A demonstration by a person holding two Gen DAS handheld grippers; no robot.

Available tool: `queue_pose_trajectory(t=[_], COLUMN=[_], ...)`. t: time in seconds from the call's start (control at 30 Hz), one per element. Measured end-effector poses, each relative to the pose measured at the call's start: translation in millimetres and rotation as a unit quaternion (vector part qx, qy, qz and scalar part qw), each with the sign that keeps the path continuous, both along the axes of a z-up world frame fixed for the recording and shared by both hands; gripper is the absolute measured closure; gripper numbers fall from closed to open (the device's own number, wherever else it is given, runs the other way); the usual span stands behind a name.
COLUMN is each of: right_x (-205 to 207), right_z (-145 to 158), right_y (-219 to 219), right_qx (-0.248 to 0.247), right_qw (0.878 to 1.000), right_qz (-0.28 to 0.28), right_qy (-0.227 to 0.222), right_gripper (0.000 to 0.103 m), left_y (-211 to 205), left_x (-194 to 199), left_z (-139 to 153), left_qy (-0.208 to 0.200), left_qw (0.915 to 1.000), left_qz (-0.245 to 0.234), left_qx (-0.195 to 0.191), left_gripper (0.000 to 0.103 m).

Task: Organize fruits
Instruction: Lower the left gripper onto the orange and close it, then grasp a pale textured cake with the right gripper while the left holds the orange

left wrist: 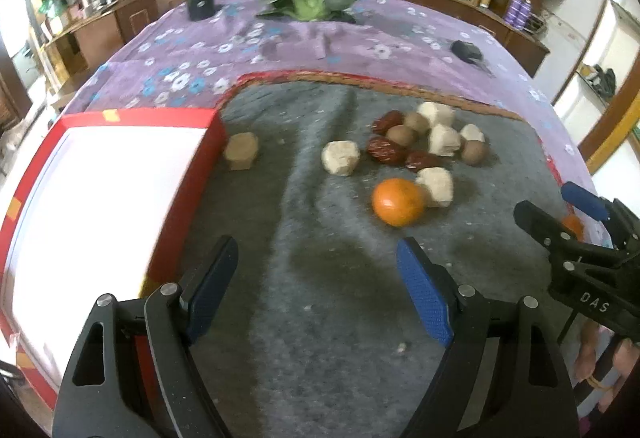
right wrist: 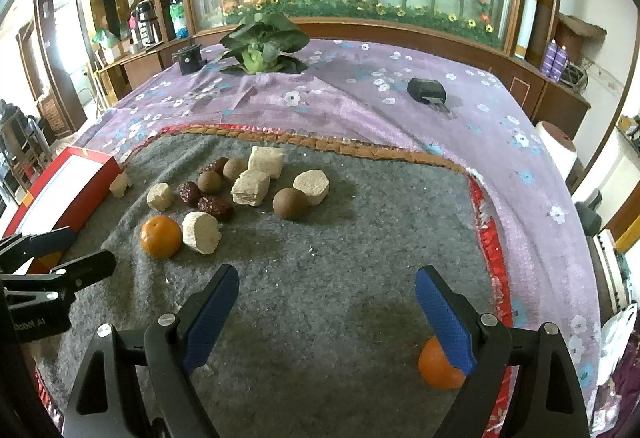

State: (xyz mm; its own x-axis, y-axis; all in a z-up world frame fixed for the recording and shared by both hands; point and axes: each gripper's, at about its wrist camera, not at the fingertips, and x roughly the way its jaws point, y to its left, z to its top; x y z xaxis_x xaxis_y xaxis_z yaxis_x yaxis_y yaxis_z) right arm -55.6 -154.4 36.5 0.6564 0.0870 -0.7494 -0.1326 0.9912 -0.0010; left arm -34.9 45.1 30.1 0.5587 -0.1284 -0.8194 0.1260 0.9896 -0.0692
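Oranges split the work: one (left wrist: pixel 398 201) lies on the grey mat ahead-right of the wide-open left gripper (left wrist: pixel 316 278), another (right wrist: pixel 440 366) hugs the equally wide, empty right gripper (right wrist: pixel 324 302).

**Count of things on the grey mat**

Two oranges (right wrist: pixel 160 237) (right wrist: pixel 438 368), three brown round fruits (right wrist: pixel 290 203), three red dates (right wrist: pixel 215 208), six pale blocks (right wrist: pixel 202 232). One red box (right wrist: pixel 76 182), one leafy vegetable (right wrist: pixel 262 44).
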Motion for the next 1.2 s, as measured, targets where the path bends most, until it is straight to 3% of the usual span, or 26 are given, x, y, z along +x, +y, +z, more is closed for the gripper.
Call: queue_pose_trajectory(t=[0.33, 0.67, 0.77, 0.8, 0.9, 1.0, 1.2], right_x=[-2.8, 2.4, 3.3, 3.7, 5.6, 7.7, 17.1], right_z=[-0.5, -4.6, -4.6, -4.6, -4.8, -5.2, -1.3], right_y=[-10.5, -14.6, -14.5, -14.2, -11.4, -4.9, 22.8], right_qx=[0.019, 0.026, 0.028, 0.029, 0.041, 0.044, 0.048], right_qw=[1.000, 1.000, 0.999, 0.999, 0.999, 0.998, 0.996], right_qz=[0.004, 0.005, 0.009, 0.011, 0.024, 0.038, 0.072], right_qy=[0.008, 0.013, 0.014, 0.015, 0.019, 0.023, 0.024], right_gripper=[0.013, 0.013, 0.013, 0.014, 0.020, 0.023, 0.024], left_y=[-32.8, -47.2, -50.4, -49.8, -46.7, -48.2, -27.6], left_x=[15.7, 27.6, 29.0, 29.9, 30.3, 24.4, 11.8], left_z=[-7.8, -11.6, -13.8, -14.7, -15.5, -11.0, -0.9], left_qy=[0.003, -0.007, -0.008, -0.006, 0.003, -0.010, -0.016], left_qw=[0.9978, 0.9959, 0.9952, 0.9954, 0.9958, 0.9955, 0.9974], left_qz=[-0.061, -0.079, -0.083, -0.082, -0.089, -0.086, -0.061], left_qx=[0.025, 0.045, 0.051, 0.049, 0.020, 0.039, 0.034], left_gripper=[0.021, 0.023, 0.040, 0.054, 0.067, 0.070, 0.070])
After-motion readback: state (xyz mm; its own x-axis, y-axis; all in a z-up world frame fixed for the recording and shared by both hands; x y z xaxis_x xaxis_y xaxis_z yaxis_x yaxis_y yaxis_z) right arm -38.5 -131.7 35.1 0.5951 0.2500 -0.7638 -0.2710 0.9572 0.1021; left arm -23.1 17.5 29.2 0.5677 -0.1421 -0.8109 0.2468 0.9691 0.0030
